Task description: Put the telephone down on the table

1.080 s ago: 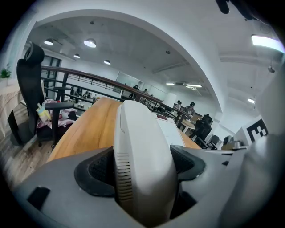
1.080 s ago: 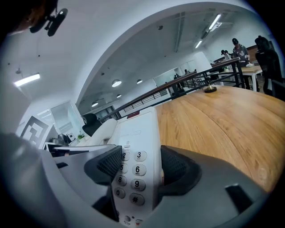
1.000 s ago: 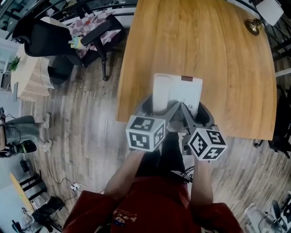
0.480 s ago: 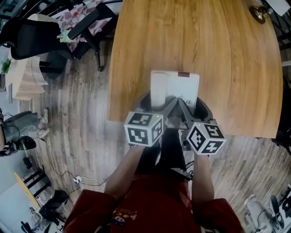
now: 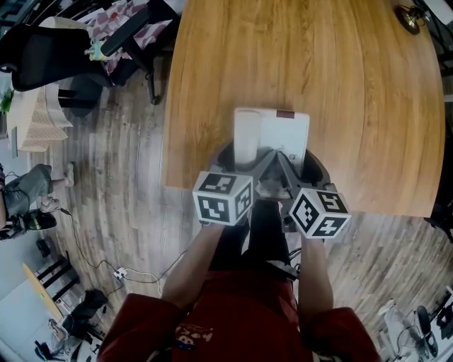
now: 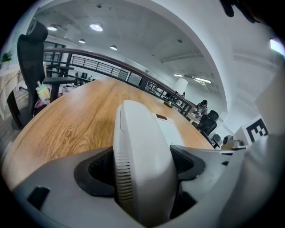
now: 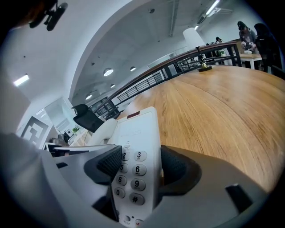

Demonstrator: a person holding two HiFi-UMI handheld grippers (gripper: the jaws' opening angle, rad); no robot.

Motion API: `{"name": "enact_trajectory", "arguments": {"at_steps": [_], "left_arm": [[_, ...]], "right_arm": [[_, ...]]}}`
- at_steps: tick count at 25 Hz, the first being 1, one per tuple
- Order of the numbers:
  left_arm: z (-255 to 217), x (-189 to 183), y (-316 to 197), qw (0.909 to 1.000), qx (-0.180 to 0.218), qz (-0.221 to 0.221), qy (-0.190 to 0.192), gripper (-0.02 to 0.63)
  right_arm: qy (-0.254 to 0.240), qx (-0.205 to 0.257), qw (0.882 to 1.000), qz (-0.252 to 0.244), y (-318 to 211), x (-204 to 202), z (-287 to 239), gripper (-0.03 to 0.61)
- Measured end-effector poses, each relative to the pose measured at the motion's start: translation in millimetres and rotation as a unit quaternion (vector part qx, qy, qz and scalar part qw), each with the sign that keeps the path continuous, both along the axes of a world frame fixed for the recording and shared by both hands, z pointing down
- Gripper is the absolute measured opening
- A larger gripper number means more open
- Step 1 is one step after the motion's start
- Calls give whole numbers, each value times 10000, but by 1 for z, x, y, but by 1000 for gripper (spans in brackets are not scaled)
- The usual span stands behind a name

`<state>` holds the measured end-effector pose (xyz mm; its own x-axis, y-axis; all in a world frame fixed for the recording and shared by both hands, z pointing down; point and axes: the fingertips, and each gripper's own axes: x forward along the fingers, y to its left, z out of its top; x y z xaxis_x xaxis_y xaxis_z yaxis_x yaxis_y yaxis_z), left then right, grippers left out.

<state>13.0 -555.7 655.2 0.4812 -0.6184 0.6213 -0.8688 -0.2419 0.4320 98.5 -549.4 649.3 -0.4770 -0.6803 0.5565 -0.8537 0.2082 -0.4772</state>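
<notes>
Item 1. Table (image 5: 297,63): pale wood, rounded corners, the landmark for all the entries here.

Item 2. Telephone (image 5: 283,134): white desk set, lying flat over the table's near edge with its far end pointing across the wood. The handset (image 5: 248,138) sits in its cradle along the set's left side. The keypad (image 7: 131,173) faces up on the right side. A dark label strip runs along the far end. Whether the base rests on the wood cannot be told.

Item 3. Left gripper (image 6: 142,162): at the table's near edge, its jaws clamped on the near end of the handset, with dark ribbed pads (image 6: 95,169) pressing both flanks.

Item 4. Right gripper (image 7: 138,167): beside the left one at the same edge, its jaws closed on the keypad end of the telephone body, one pad on each side.

Item 5. Marker cubes (image 5: 223,198), one per gripper: black and white squares, just off the table's near edge above the floor.

Item 6. Person in a red top (image 5: 233,318): standing at the near edge, forearms reaching to the grippers.

Item 7. Black office chair (image 5: 49,56): off the table's far left corner.

Item 8. Small brass-coloured object (image 5: 409,15): on the table's far right corner.
</notes>
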Motion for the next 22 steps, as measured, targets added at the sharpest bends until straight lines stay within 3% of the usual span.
{"name": "enact_trajectory", "arguments": {"at_steps": [6,15,22], "left_arm": [[-2,0,2,9998,171,137,42,394],[-27,-16,9,9966,642,14,-521,394],[-72,-33,9,9913,1149,-16,-637,394]], "right_arm": [[-235,34,9997,34,0,0,0,284],[108,545,9981,268,-1,11,-32,290],[280,1014,9939,341,6,6,-76,290]]}}
